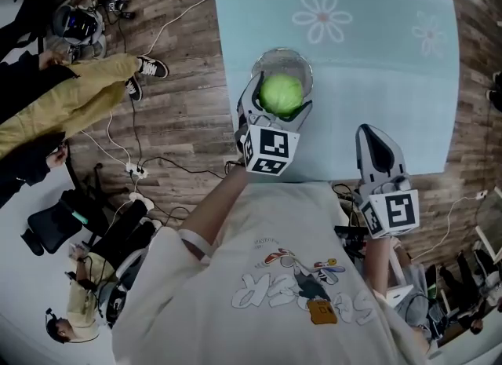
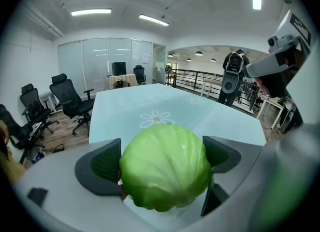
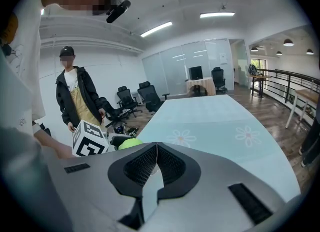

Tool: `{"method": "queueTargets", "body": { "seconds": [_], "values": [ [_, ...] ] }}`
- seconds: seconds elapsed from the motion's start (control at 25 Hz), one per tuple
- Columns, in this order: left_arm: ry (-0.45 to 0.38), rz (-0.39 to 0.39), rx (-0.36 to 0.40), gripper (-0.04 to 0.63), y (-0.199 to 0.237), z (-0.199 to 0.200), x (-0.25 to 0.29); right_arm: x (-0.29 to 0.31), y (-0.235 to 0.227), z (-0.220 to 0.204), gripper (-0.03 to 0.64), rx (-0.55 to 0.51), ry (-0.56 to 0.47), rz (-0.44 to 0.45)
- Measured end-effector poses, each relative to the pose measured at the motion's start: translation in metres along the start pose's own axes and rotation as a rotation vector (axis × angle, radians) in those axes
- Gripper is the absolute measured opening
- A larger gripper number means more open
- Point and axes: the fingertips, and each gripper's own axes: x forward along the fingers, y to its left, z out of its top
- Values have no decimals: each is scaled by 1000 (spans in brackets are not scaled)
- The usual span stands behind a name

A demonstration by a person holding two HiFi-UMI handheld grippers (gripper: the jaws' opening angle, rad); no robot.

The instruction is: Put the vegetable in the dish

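Note:
A round green cabbage [image 1: 281,93] is held between the jaws of my left gripper [image 1: 278,101], right over a clear glass dish [image 1: 300,63] near the table's left edge. In the left gripper view the cabbage [image 2: 165,166] fills the gap between both dark pads [image 2: 100,165], and the dish is hidden beneath it. My right gripper [image 1: 378,141] hangs over the table's near edge to the right, jaws pressed together with nothing between them [image 3: 156,152]. From the right gripper view the cabbage [image 3: 129,144] shows as a small green patch beside the left marker cube [image 3: 90,138].
The pale blue table [image 1: 376,65] has white flower prints [image 1: 322,17]. Wooden floor with cables lies to the left. A person in yellow trousers [image 1: 74,96] stands off the table's left side. Office chairs [image 2: 70,101] stand beyond the table.

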Motion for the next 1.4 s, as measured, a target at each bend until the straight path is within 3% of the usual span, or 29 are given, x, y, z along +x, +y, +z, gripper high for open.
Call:
{"method": "queueTargets", "body": {
  "seconds": [0.32,0.6,0.8,1.0,1.28,1.4],
  "values": [
    [109,9,-45,520,11,-35,53,11,-22,-7,21,29,38,-17],
    [141,14,-55,520,11,-44,67,9,-29,-13,21,44,46,-28],
    [39,35,-65,520,20,-21,62,10,-28,-10,22,49,35,-29],
    [40,21,-42,515,17,-18,48,5,-18,-8,21,49,23,-27],
    [19,18,-31,426,17,-13,13,-6,5,-7,21,30,-3,-23],
    [-9,32,-39,356,22,-5,-5,-11,17,-5,22,21,-14,-26]
  ]
}}
